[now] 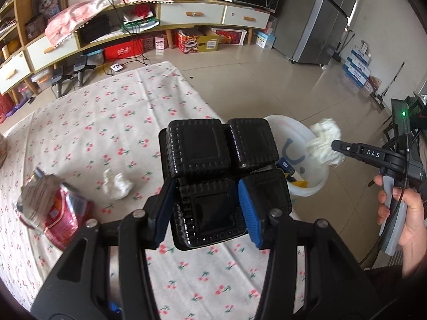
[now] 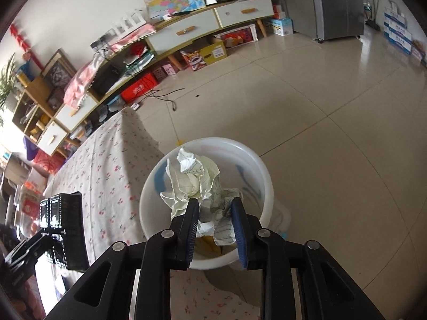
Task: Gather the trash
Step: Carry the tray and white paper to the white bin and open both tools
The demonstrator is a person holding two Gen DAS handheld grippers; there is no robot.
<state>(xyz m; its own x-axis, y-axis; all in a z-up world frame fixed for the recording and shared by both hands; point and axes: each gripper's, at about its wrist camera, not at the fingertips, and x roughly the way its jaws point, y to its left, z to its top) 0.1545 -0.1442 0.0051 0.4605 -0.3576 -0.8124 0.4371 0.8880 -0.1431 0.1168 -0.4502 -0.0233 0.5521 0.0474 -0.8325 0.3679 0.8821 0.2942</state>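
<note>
At lower centre, the left gripper (image 1: 205,210) clamps a stiff, light black tray (image 1: 224,176) by one cup. The right gripper (image 2: 216,221), jaws parted narrowly around soft crumpled paper (image 2: 192,181), hangs over the white bucket (image 2: 256,160).

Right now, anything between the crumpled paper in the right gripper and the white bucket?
Nothing visible. The crumpled paper hangs at the right gripper directly over the open white bucket. Only trash already dropped lies in the bottom.
</note>
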